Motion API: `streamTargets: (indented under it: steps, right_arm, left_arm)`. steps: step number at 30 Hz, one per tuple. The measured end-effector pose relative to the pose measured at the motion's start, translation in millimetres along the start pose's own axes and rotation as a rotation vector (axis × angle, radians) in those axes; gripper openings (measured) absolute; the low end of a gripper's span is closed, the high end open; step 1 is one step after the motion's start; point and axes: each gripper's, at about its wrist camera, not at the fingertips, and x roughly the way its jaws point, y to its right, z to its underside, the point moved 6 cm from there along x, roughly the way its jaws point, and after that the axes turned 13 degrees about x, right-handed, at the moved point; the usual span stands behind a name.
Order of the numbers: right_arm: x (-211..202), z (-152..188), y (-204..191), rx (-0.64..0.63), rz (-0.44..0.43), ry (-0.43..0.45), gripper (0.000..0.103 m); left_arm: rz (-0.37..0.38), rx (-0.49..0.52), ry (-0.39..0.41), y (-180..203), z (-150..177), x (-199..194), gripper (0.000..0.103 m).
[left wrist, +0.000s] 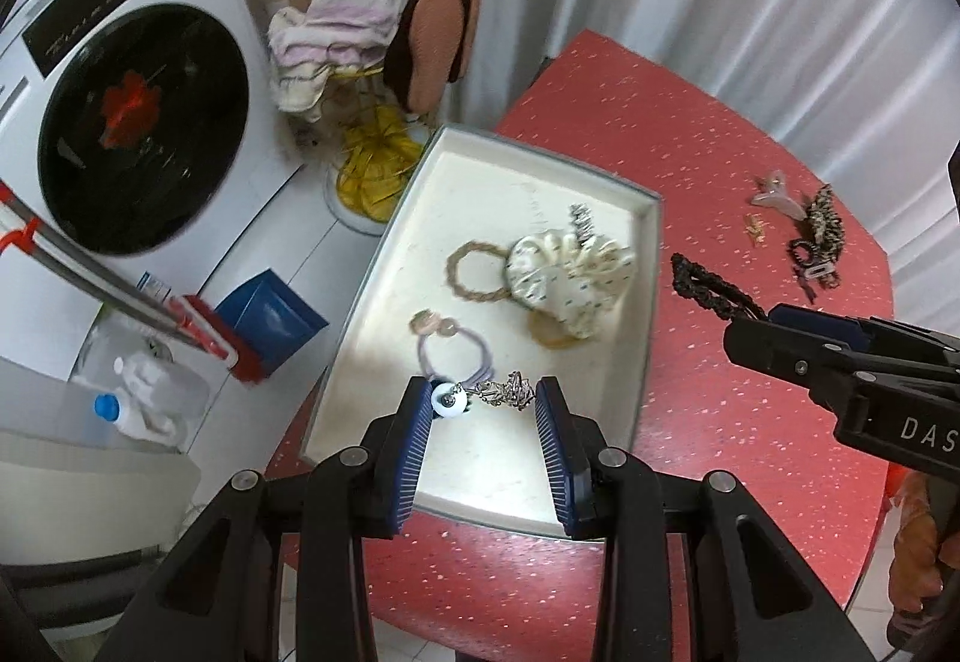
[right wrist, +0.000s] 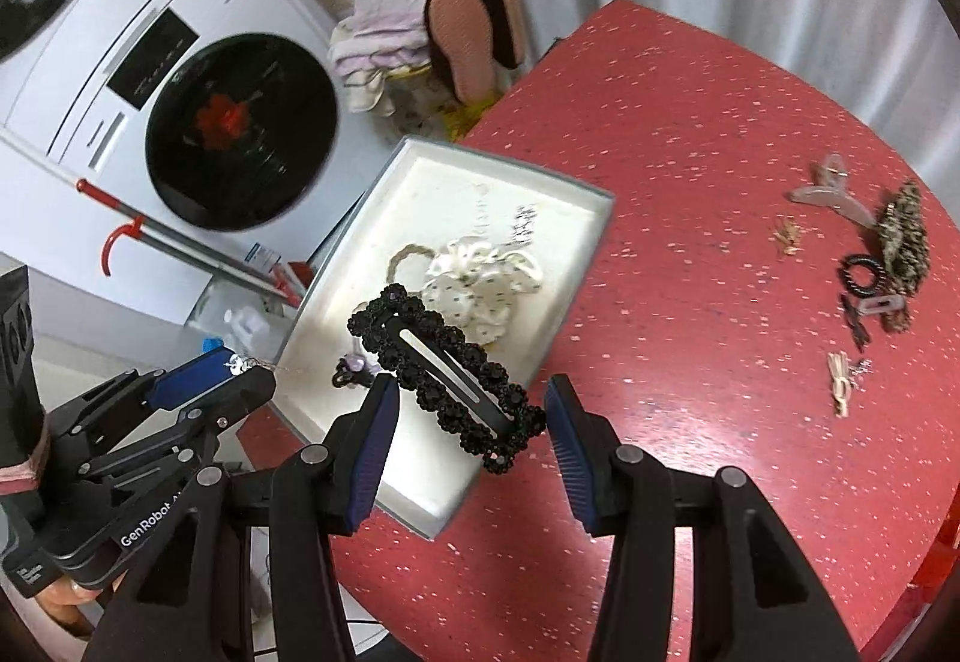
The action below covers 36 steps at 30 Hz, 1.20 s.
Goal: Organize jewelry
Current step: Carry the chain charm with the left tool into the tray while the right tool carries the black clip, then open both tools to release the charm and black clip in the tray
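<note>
Jewelry partly sorted: scrunchie (left wrist: 570,284) and rings lie in tray (left wrist: 651,266); clips (right wrist: 888,254) remain, right of frame. Left gripper (left wrist: 483,407) spread around chain (left wrist: 504,392); right gripper (right wrist: 471,410) spread, black clip (right wrist: 447,368) between fingers.

one white tray (left wrist: 645,314), two scrunchie-type hair ties (left wrist: 567,281) inside it, one braided ring (left wrist: 477,269), one lilac elastic (left wrist: 459,356), one black beaded snap clip (right wrist: 447,380), one claw clip (right wrist: 831,194), two grippers (left wrist: 483,410), two slippers (right wrist: 474,32)
</note>
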Motion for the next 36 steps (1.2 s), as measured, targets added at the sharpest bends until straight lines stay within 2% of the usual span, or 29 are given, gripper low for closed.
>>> streamTargets:
  steps: [16, 29, 36]
  right_arm:
    - [83.6, 5.2, -14.8, -0.033, 0.019, -0.112, 0.054]
    - [121.8, -10.8, -2.7, -0.001, 0.043, -0.117, 0.054]
    - [137.8, -10.5, 4.2, 0.02, 0.057, -0.139, 0.052]
  left_arm:
    - [-0.011, -0.026, -0.072, -15.2, 14.6, 67.4, 0.037]
    - [-0.013, -0.018, -0.061, -23.5, -1.7, 101.4, 0.037]
    - [-0.024, 0.003, -0.086, -20.8, -3.8, 121.3, 0.038]
